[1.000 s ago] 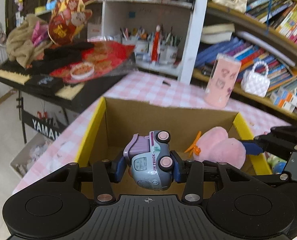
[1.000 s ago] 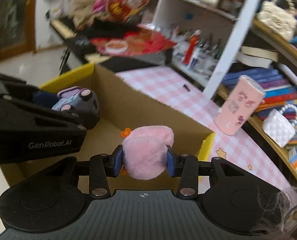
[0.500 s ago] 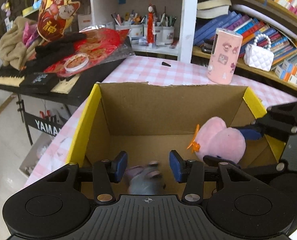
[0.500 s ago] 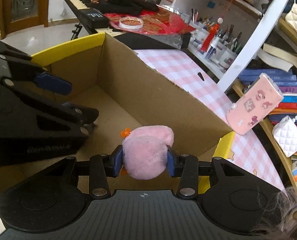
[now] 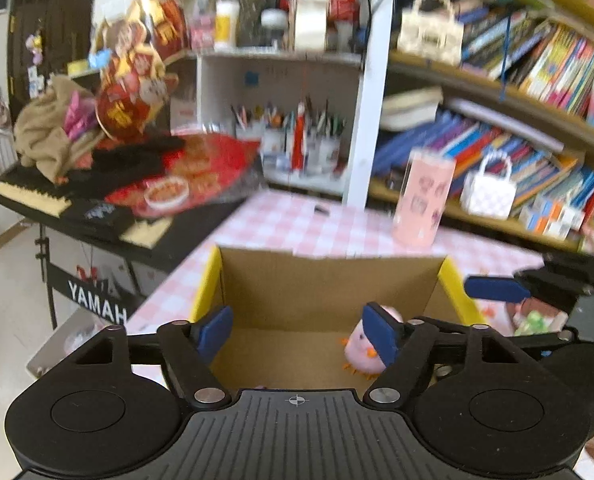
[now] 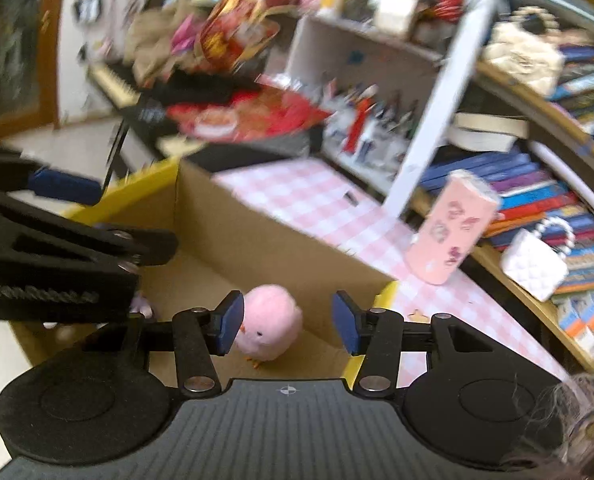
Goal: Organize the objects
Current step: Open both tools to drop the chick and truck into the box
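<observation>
Inside the cardboard box (image 6: 257, 240) on the pink checked tablecloth (image 6: 321, 208), the drop-off step is closing out: both toys are in the box and neither is held. The right gripper (image 6: 289, 322) has just been opening, and its blue pads now stand apart above the box's near corner; the pink plush chick (image 6: 271, 322) sits upright on the cardboard floor, seen past the left pad and in no visible contact with either. The left gripper (image 5: 297, 332) has also just been opening and now gapes wide over the box, with only bare cardboard showing between its pads. The same chick (image 5: 359, 350) shows low beside that gripper's right pad, on the floor near the right-hand wall. The small lilac toy truck (image 6: 141, 304) lies on the floor toward the other side; only a sliver of it peeps out from under the left gripper's black body in the right wrist view, so how it lies cannot be told. Both views are smeared with motion blur. As a judgement, this pair of items is dealt with, and the next move calls for lifting both grippers clear of the yellow-edged walls without clipping them, then turning to whatever loose object remains outside. The pink patterned tumbler (image 5: 423, 200) standing on the tablecloth behind the box is one likely candidate, though the task sentence does not say so.
</observation>
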### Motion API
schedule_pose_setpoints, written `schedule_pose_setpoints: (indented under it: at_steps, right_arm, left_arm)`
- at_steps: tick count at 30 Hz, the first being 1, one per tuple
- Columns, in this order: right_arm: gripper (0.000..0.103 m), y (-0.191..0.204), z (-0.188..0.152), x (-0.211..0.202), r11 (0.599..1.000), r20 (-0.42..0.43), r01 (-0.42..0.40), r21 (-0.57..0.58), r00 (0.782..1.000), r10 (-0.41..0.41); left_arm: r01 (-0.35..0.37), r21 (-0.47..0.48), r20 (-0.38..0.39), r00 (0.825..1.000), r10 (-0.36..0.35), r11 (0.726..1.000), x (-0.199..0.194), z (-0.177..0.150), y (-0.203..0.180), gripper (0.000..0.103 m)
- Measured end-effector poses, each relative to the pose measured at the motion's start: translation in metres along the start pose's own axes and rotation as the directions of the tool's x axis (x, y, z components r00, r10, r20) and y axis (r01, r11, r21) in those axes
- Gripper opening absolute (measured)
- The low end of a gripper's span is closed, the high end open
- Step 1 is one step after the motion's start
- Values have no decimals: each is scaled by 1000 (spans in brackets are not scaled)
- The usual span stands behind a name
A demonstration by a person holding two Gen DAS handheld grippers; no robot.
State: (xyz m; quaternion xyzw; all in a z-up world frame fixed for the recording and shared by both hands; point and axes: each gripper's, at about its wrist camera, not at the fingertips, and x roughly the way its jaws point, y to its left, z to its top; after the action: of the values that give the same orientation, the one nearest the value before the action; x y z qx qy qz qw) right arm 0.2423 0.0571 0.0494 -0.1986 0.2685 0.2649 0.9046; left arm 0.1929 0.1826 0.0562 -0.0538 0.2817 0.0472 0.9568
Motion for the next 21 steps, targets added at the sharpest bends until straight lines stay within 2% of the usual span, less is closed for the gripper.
schedule_pose_setpoints:
  at_steps: [2, 9, 15, 21]
  right_arm:
    - [47, -2, -3, -18, 997, 38, 20, 72, 999, -23]
    - [47, 5, -21, -79, 970, 120, 92, 226, 985, -121]
    - [46, 23, -50, -113, 948, 108, 112, 299, 983, -150]
    - [46, 43, -92, -128, 923, 9, 142, 357, 988, -155]
  left_arm:
    - [2, -21, 44, 999, -1, 1000, -16, 1, 1, 83]
    - [25, -46, 126, 992, -19, 999, -63, -13, 4, 86]
    - [38, -57, 93, 995, -33, 998, -91, -45, 7, 86]
    - [32, -38, 19, 999, -32, 999, -106, -80, 8, 86]
